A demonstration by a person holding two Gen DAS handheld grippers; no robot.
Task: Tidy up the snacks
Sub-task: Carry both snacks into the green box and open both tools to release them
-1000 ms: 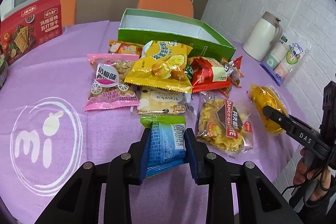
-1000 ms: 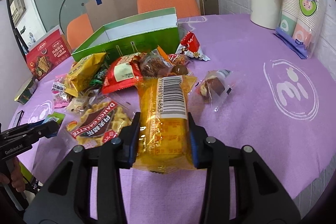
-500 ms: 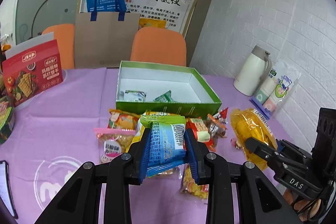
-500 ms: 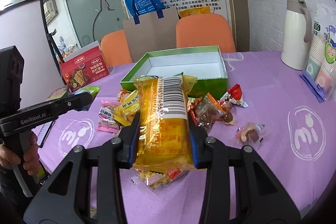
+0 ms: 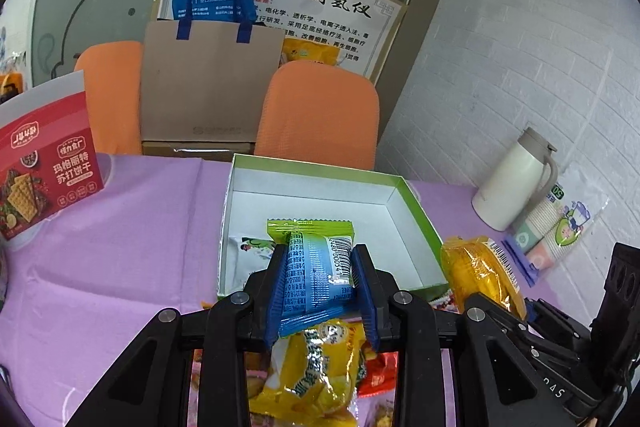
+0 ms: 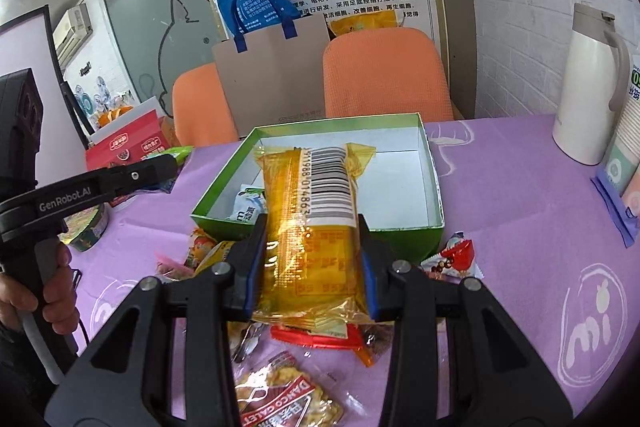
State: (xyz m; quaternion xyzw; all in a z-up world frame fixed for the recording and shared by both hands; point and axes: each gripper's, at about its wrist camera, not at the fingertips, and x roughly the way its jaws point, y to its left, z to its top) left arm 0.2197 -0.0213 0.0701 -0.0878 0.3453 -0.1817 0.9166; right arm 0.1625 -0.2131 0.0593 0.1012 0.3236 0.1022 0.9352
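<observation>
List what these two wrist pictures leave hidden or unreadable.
- Left wrist view: the blue packet in the left gripper covers part of the green box floor, so its contents cannot be counted.
- Right wrist view: the yellow packet in the right gripper hides the box's middle.
- Both views: the packets' fronts face away.
- Right wrist view: the bottom edge cuts off a clear snack bag.
</observation>
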